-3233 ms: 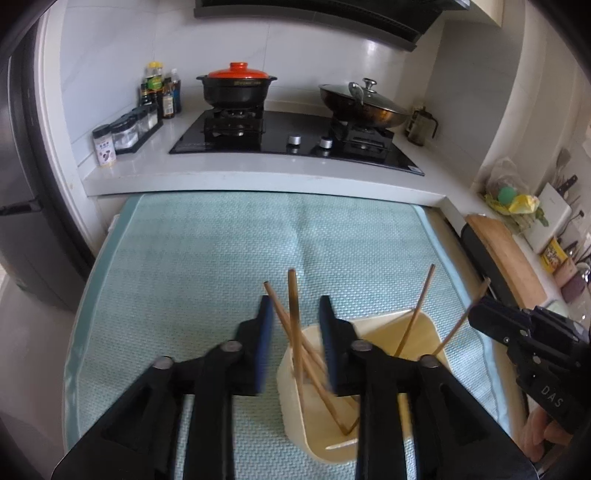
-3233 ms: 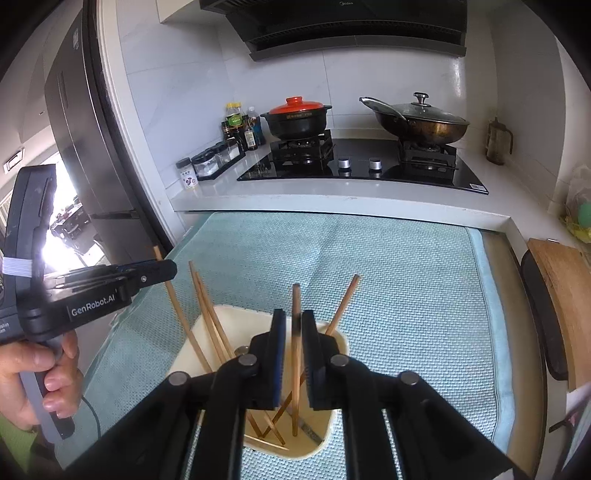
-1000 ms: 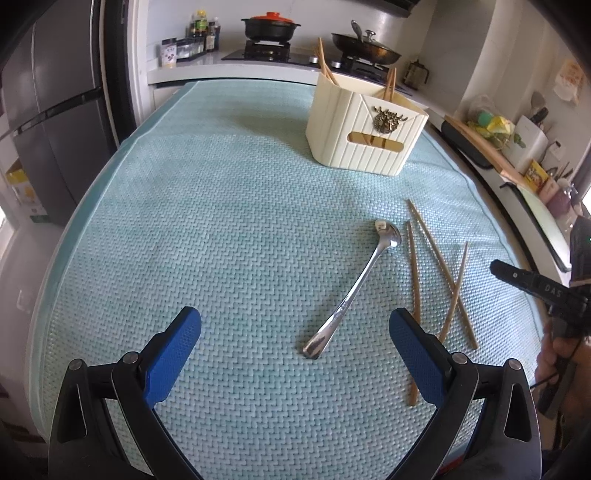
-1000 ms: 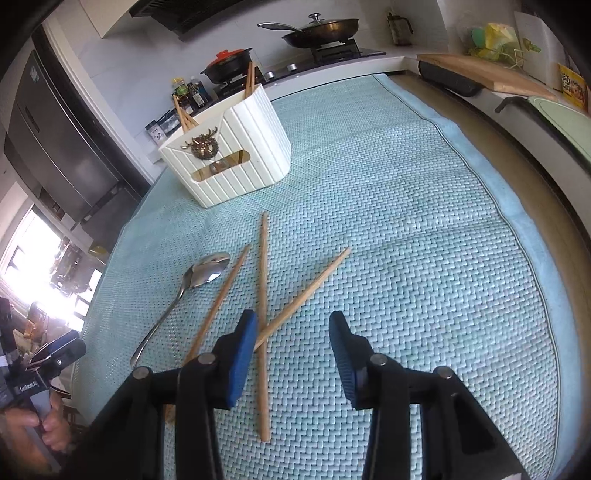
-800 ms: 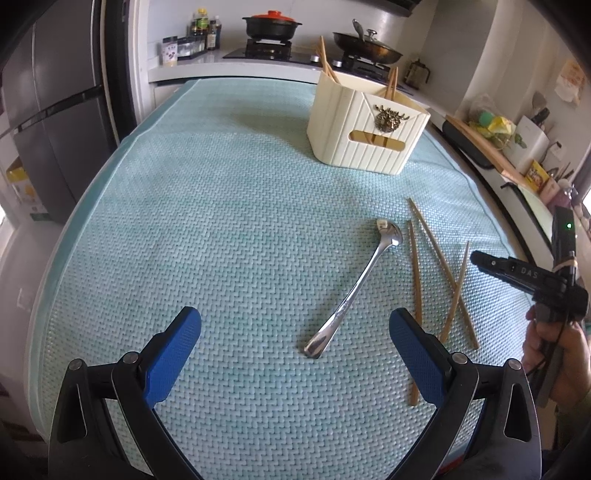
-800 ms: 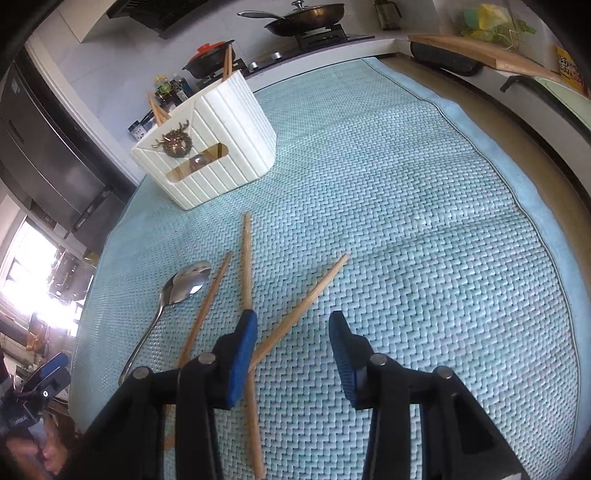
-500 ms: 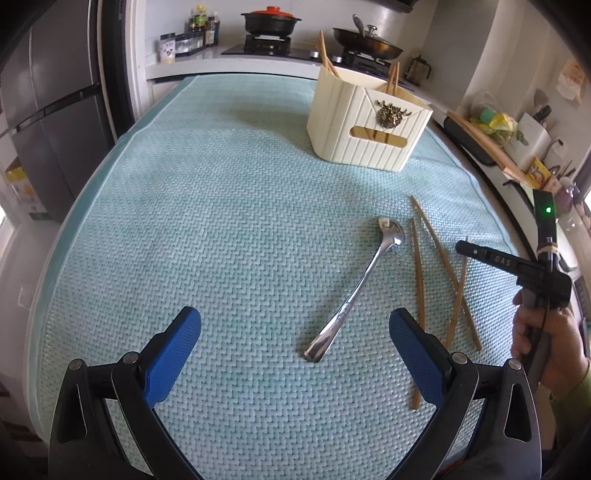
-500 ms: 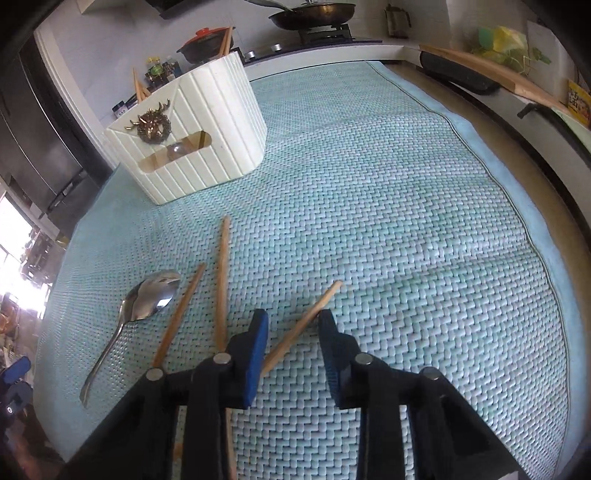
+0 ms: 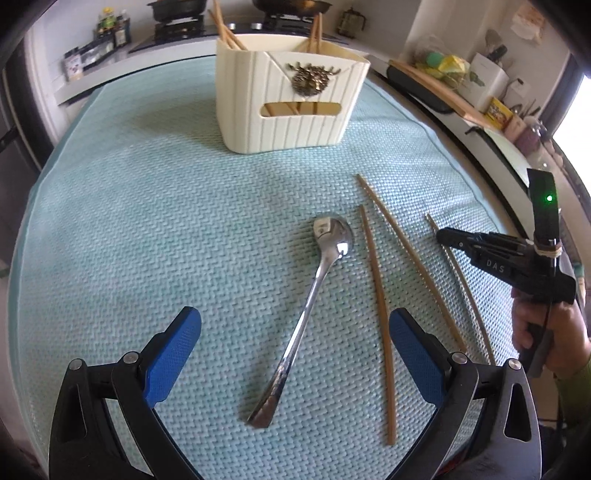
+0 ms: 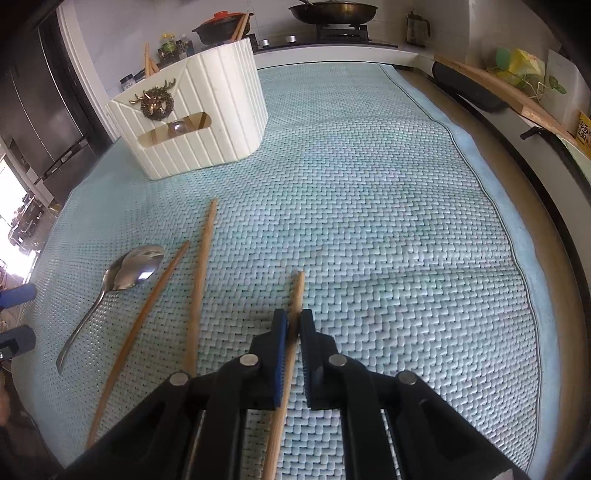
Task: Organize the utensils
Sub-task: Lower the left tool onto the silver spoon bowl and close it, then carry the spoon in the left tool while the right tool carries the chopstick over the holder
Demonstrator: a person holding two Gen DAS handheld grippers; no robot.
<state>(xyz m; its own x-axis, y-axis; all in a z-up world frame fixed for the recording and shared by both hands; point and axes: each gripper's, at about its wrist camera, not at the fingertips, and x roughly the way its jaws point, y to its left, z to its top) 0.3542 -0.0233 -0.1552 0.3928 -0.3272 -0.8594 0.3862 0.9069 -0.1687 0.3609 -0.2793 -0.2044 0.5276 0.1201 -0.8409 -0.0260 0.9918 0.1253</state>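
A cream ribbed utensil holder [image 9: 291, 94] [image 10: 195, 114] with a deer emblem stands on the teal mat and holds several chopsticks. A metal spoon [image 9: 306, 314] [image 10: 110, 291] lies on the mat with two loose chopsticks [image 9: 376, 310] [image 10: 197, 280] beside it. My left gripper [image 9: 291, 350] is open and empty, low over the spoon's handle. My right gripper [image 10: 293, 325] is shut on a third chopstick [image 10: 295, 295] lying on the mat; it also shows in the left wrist view [image 9: 443, 236].
The teal woven mat [image 10: 369, 184] covers the counter. A stove with a pot and a wok [image 10: 332, 14] is at the back. A wooden board [image 10: 491, 85] and packets line the right counter. A fridge [image 10: 33, 110] stands at the left.
My right gripper has dropped to the mat and closed on the rightmost chopstick. My left gripper has moved forward over the spoon and stays open.
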